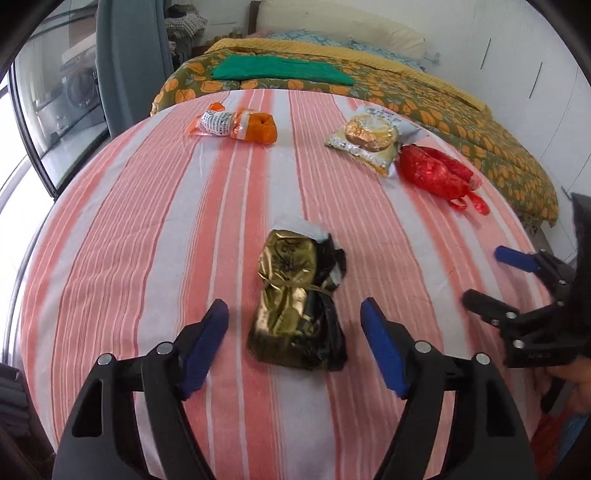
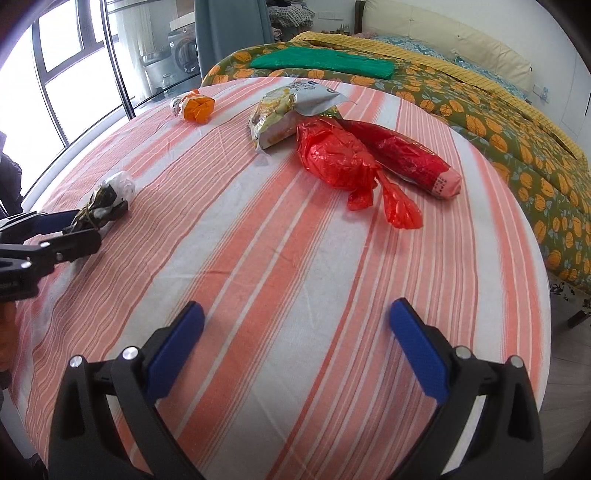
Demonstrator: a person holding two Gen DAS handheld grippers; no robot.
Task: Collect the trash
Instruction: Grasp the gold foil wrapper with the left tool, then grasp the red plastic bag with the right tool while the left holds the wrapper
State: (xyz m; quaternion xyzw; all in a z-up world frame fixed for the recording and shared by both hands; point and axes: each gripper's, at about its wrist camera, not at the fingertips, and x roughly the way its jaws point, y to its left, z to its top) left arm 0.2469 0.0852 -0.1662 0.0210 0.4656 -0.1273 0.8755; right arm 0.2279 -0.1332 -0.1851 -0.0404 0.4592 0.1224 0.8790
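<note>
Trash lies on the pink-striped sheet [image 1: 147,229]. A gold and black wrapper [image 1: 299,302] lies between the open fingers of my left gripper [image 1: 295,317], with no contact that I can see. It also shows in the right wrist view [image 2: 101,206]. Farther off lie an orange and white wrapper [image 1: 236,123], a yellow snack bag [image 1: 369,138] and a red plastic wrapper [image 1: 436,171]. My right gripper [image 2: 297,321] is open and empty above bare sheet, with the red plastic wrapper [image 2: 338,158] and a red and pink packet [image 2: 410,160] ahead of it.
A floral quilt [image 1: 461,118] with a folded green cloth [image 1: 280,70] covers the far end of the bed. A glass door [image 2: 74,55] and a grey curtain [image 2: 229,33] stand at the left. The sheet's right edge drops to the floor [image 2: 565,387].
</note>
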